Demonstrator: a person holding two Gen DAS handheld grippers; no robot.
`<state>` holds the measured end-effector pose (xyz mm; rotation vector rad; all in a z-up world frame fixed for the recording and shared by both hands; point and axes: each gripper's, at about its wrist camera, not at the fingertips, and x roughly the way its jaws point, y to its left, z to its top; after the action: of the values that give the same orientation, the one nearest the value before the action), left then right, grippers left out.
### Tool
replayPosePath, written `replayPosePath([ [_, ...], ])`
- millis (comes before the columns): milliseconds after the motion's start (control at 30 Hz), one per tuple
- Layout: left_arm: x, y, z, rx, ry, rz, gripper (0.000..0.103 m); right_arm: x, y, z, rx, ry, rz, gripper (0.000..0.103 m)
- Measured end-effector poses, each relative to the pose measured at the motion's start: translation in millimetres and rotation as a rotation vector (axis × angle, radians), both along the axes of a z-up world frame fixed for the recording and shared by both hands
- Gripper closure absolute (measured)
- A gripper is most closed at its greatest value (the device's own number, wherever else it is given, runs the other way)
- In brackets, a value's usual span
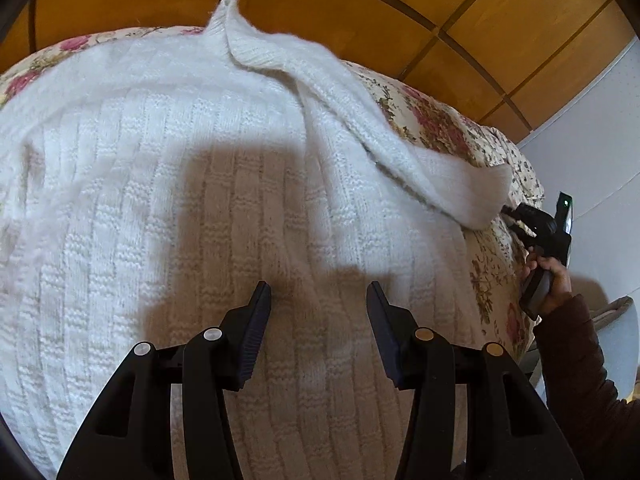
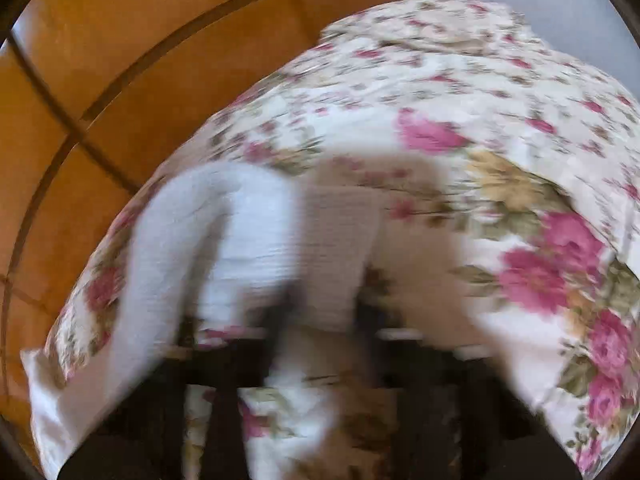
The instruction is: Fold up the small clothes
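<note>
White knit sweater [image 1: 208, 200] lies spread flat across the floral bedspread [image 1: 444, 120], body toward the near edge and one sleeve [image 1: 420, 160] trailing to the right edge, its cuff just beside the right gripper [image 1: 520, 216]. Left gripper [image 1: 319, 300] hovers over the body with jaws apart and nothing between them; the right wrist view is motion-blurred, so I cannot tell whether that gripper is apart or pinched on the cuff [image 2: 340, 248]. Judgement: soft, light, stretchy knit that will sag and drag; best taken at ribbed cuff, hem or shoulder seam.
</note>
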<state>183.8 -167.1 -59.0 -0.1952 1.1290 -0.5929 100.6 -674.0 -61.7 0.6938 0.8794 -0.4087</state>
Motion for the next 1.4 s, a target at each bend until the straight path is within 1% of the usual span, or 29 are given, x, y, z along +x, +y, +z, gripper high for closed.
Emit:
replayPosePath([
  [33,0.1,-0.3,1.5,-0.003,-0.008,-0.009,0.055,-3.0,4.6,8.2,-0.020,-0.010,0.016,0.095],
  [67,0.4,-0.5,2.2,0.003,-0.018,-0.013,0.055,-10.8,11.2,22.7,-0.032,-0.045,0.050,0.095],
  [133,4.0,-2.4,1.6,0.003,-0.020,-0.021,0.055,-25.0,17.3,43.7,-0.038,-0.082,0.075,0.095],
  [267,13.3,-8.5,1.5,-0.001,-0.024,-0.046,0.055,-68.8,28.4,107.1,-0.071,-0.188,0.110,0.095],
  [333,20.1,-14.8,2.4,-0.001,-0.029,-0.060,0.055,-89.9,28.0,135.7,-0.094,-0.238,0.098,0.095],
  [400,29.4,-24.7,5.5,-0.027,-0.032,-0.095,0.055,-108.3,21.6,162.3,-0.103,-0.281,0.062,0.096],
  [467,37.3,-33.4,5.9,-0.025,-0.038,-0.097,0.055,-117.3,12.1,176.0,-0.093,-0.305,0.031,0.096],
  [533,46.5,-47.9,7.0,-0.053,-0.034,-0.135,0.055,-119.1,-0.4,184.2,-0.089,-0.307,-0.013,0.096],
  [600,54.5,-60.4,6.2,-0.051,-0.034,-0.128,0.055,-111.8,-17.8,184.4,-0.077,-0.297,-0.058,0.096],
  [667,66.7,-78.3,1.9,-0.074,-0.010,-0.152,0.050,-100.3,-35.8,177.6,-0.032,-0.282,-0.096,0.096],
  [733,83.1,-92.9,-0.1,-0.091,-0.004,-0.139,0.048,-84.1,-53.2,167.7,-0.011,-0.249,-0.136,0.096],
  [800,101.7,-101.1,3.3,-0.115,0.020,-0.081,0.048,-67.6,-71.5,155.0,0.015,-0.212,-0.184,0.096],
  [833,113.3,-102.5,10.6,-0.172,0.025,-0.060,0.048,-59.7,-82.4,147.1,0.026,-0.188,-0.224,0.096],
  [867,120.8,-104.2,18.6,-0.205,0.009,-0.050,0.048,-55.2,-89.6,141.5,0.045,-0.173,-0.248,0.096],
  [933,135.4,-101.9,36.1,-0.244,-0.036,0.009,0.048,-41.9,-107.4,128.6,0.062,-0.133,-0.312,0.096],
  [967,142.0,-99.0,41.8,-0.269,-0.040,0.026,0.048,-36.3,-114.9,125.2,0.058,-0.114,-0.338,0.097],
  [1000,148.5,-93.9,48.3,-0.264,-0.052,0.065,0.048,-33.0,-121.0,122.7,0.060,-0.101,-0.357,0.097],
  [1067,151.2,-81.4,55.4,-0.276,-0.066,0.097,0.048,-27.6,-137.4,119.3,0.065,-0.071,-0.411,0.097],
  [1133,149.4,-64.6,59.9,-0.251,-0.096,0.132,0.046,-22.6,-148.3,116.4,0.057,-0.042,-0.437,0.099],
  [1200,145.6,-46.2,57.9,-0.219,-0.102,0.156,0.046,-13.7,-154.8,113.7,0.066,-0.049,-0.406,0.101],
  [1233,144.3,-41.5,56.2,-0.198,-0.100,0.166,0.046,-11.4,-156.2,112.2,0.075,-0.056,-0.395,0.096],
  [1267,141.5,-33.5,53.1,-0.172,-0.101,0.185,0.046,-12.7,-157.4,110.3,0.102,-0.089,-0.393,0.092],
  [1300,137.4,-25.7,50.5,-0.165,-0.097,0.195,0.045,-15.0,-156.6,110.2,0.112,-0.115,-0.390,0.072],
  [1333,136.9,-15.0,47.2,-0.155,-0.083,0.199,0.045,-18.7,-153.1,112.6,0.099,-0.131,-0.391,0.059],
  [1367,131.8,-7.6,43.9,-0.139,-0.076,0.208,0.045,-26.3,-146.1,113.5,0.081,-0.155,-0.389,0.053],
  [1400,123.5,4.4,39.3,-0.125,-0.068,0.225,0.045,-31.1,-141.0,113.0,0.093,-0.169,-0.385,0.041],
])
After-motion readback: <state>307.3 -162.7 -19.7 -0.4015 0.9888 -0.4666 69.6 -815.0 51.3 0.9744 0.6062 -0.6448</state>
